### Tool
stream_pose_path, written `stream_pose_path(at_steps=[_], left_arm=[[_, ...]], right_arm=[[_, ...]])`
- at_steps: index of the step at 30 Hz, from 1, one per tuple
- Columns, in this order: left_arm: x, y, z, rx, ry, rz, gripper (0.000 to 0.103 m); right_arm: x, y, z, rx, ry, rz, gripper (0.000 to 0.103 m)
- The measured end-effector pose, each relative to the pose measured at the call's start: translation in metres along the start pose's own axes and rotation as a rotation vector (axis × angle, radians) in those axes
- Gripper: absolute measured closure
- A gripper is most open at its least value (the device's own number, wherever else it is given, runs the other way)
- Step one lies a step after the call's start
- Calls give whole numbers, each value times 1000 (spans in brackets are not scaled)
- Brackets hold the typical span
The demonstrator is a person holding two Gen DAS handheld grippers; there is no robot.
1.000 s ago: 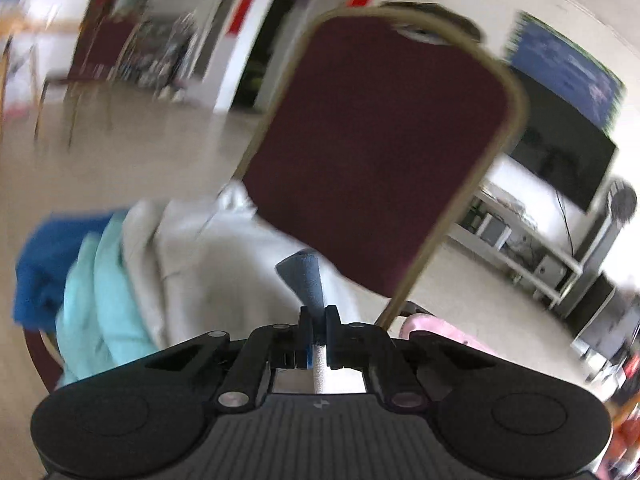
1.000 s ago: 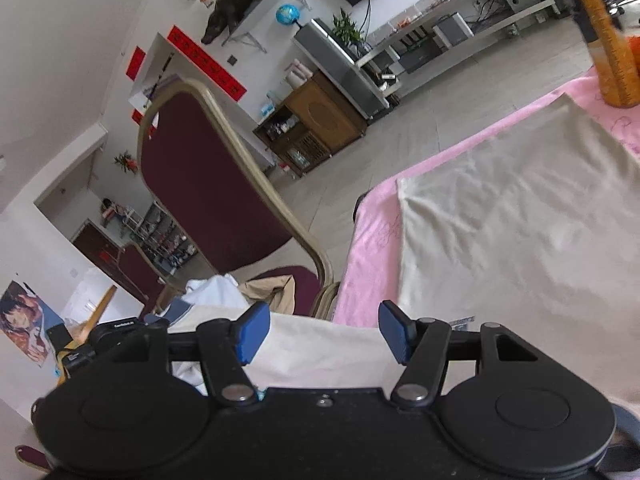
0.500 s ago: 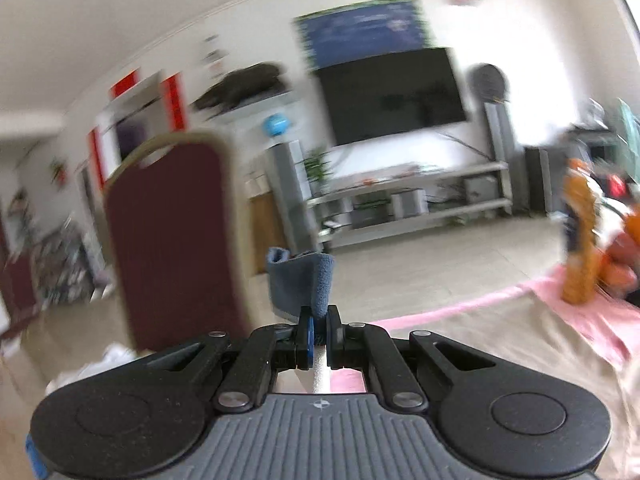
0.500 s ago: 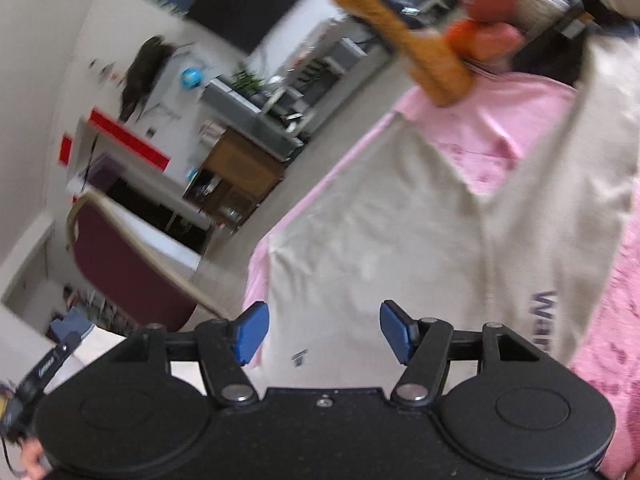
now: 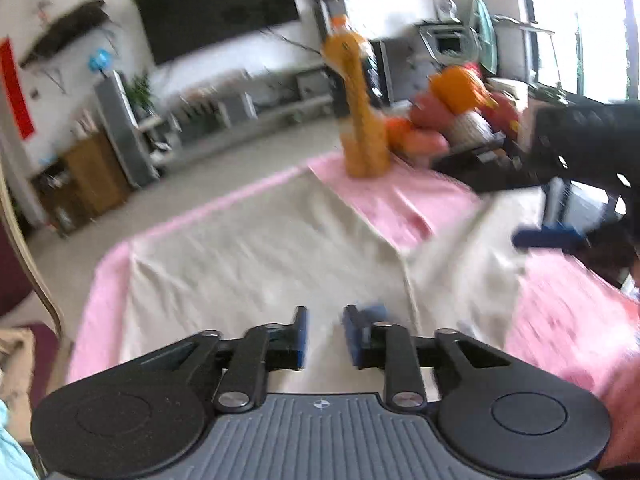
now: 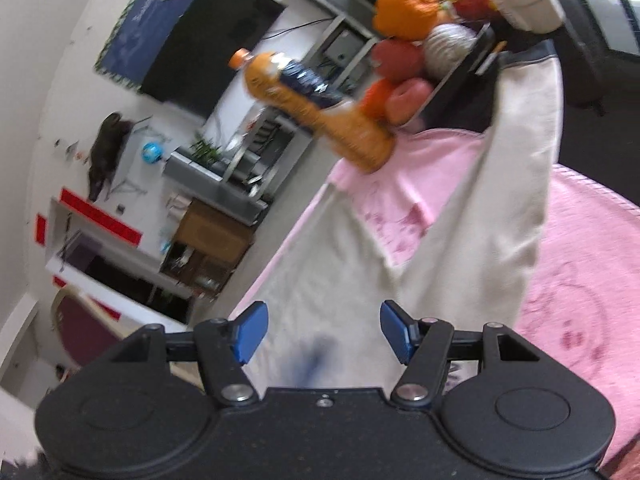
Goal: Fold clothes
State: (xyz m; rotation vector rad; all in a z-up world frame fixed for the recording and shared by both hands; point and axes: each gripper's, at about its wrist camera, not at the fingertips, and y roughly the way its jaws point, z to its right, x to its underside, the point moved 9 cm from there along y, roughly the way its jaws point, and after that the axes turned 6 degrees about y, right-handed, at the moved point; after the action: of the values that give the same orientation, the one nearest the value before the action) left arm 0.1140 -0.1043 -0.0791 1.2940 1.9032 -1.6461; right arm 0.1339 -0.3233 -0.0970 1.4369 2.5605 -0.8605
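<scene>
I see the cream garment [image 5: 256, 256] spread flat on the pink tabletop [image 5: 568, 320], a sleeve angled off right. It looks light, limp, crease-prone. My left gripper [image 5: 323, 334] fingers have just been opening, nothing between; right gripper [image 6: 322, 330] fingers apart, empty. I'd pinch hem or sleeve cuff

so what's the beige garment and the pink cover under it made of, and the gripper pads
Beige garment: soft matte fabric, probably cotton knit; it creases and drapes limply. Pink cover: also cloth, matte with a faint printed pattern, possibly slightly fuzzy; blur leaves that open. Pads on the right gripper: smooth blue rubber or plastic.
</scene>
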Motion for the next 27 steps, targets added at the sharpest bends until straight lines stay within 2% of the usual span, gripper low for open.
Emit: stream_pose_path(at_steps=[2, 4, 7, 9, 12, 14, 15, 17, 21, 24, 26, 27], left_arm=[[17, -7, -19, 9, -13, -48, 67], [40, -11, -62, -27, -57, -105, 67], [72, -11, -132, -142, -106, -189, 69], [95, -12, -176, -226, -140, -246, 70], [127, -7, -215, -268, -291, -286, 69], [144, -1, -226, -267, -414, -310, 68], [151, 3, -229, -267, -464, -324, 68], [157, 10, -229, -274, -501, -354, 68], [152, 18, -222, -280, -412, -336, 68], [159, 39, -208, -255, -347, -408, 68], [171, 50, -201, -282, -273, -500, 62], [170, 47, -200, -307, -241, -498, 62]], right_arm=[[0, -1, 6, 33, -15, -2, 42], [5, 1, 7, 79, -47, -34, 42], [25, 15, 3, 163, -116, -151, 42], [43, 30, -5, 198, -180, -269, 42], [62, 57, -14, 251, -275, -387, 42], [64, 77, -12, 289, -316, -398, 60], [64, 87, -9, 305, -322, -391, 77], [63, 105, -1, 331, -326, -376, 79], [63, 124, 11, 364, -328, -331, 78], [69, 134, 8, 413, -436, -303, 72], [75, 139, 8, 434, -491, -307, 72], [77, 140, 8, 437, -515, -302, 72]])
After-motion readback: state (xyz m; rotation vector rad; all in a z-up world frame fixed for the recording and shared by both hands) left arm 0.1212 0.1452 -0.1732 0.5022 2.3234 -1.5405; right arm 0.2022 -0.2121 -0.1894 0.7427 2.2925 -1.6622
